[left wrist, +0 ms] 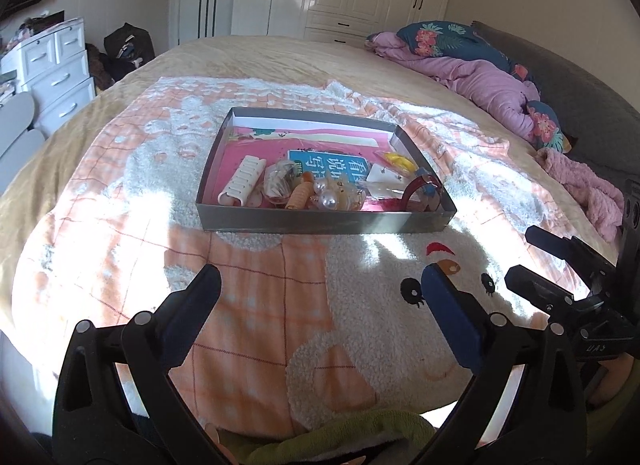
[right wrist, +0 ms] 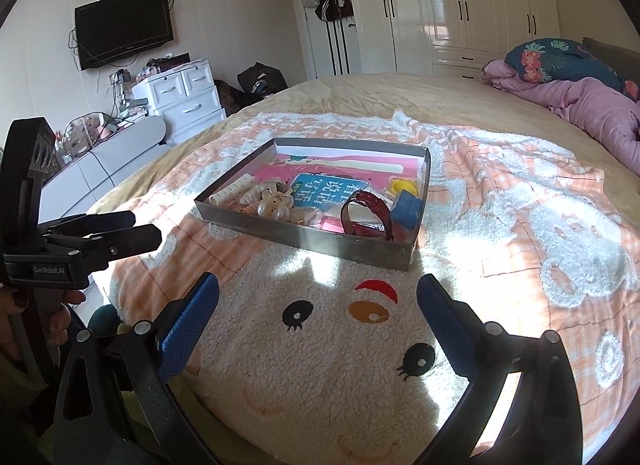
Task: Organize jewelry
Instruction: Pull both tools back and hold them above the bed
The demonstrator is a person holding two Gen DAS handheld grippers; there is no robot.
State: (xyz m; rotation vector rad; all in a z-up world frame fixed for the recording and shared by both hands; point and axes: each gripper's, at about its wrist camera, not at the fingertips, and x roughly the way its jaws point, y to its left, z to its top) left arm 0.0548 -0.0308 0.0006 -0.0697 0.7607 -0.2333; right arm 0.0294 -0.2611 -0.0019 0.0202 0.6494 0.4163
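Note:
A shallow grey tray (left wrist: 304, 221) sits on an orange-and-white blanket on the bed; it also shows in the right wrist view (right wrist: 304, 235). Inside lie a white comb clip (left wrist: 243, 179), pearl pieces (left wrist: 328, 197), an orange clip (left wrist: 300, 195), a dark red watch (left wrist: 420, 189) (right wrist: 366, 211), a yellow item (left wrist: 398, 159) and a blue book (left wrist: 328, 163). My left gripper (left wrist: 320, 293) is open and empty, short of the tray. My right gripper (right wrist: 318, 301) is open and empty, also short of the tray. Each gripper shows at the edge of the other's view.
A pink quilt with floral pillows (left wrist: 480, 69) lies at the bed's right. White drawers (right wrist: 180, 93) and a wall television (right wrist: 124, 27) stand at the left. White wardrobes (right wrist: 460, 5) line the far wall.

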